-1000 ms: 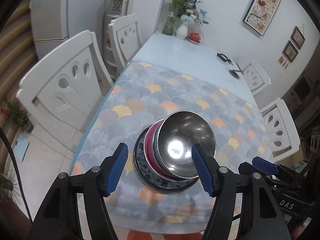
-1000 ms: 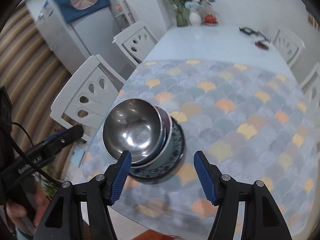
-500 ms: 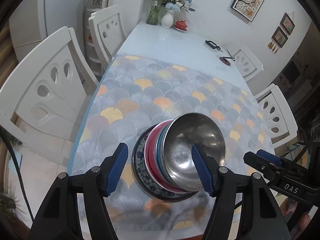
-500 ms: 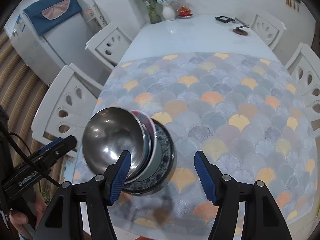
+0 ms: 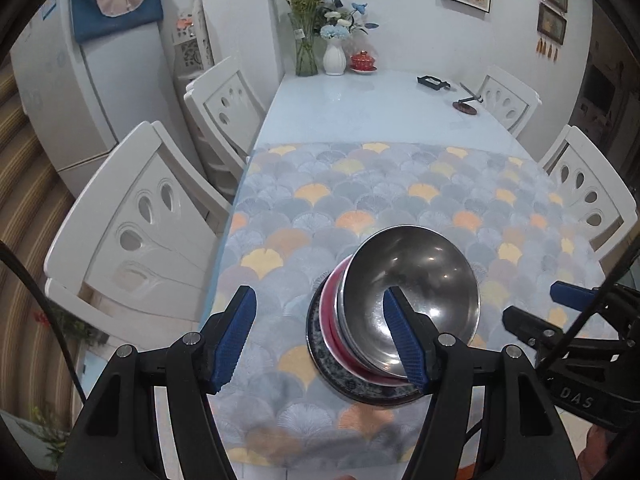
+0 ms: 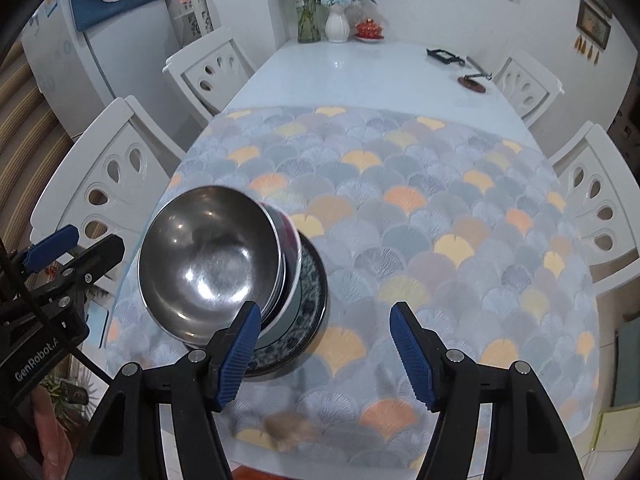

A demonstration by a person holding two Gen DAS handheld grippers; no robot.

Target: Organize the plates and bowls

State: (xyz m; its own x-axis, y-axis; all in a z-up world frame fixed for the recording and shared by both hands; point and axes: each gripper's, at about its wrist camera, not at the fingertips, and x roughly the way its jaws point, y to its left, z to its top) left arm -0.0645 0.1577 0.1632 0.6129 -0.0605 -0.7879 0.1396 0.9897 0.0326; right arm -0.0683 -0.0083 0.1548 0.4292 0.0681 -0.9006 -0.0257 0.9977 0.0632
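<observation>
Near the table's front-left edge, at about eight o'clock on the patterned cloth, the steel bowl tops stacked bowls on a patterned plate. Both the left gripper and right gripper hover wide, holding nothing. Open cloth spreads from twelve to four o'clock.
</observation>
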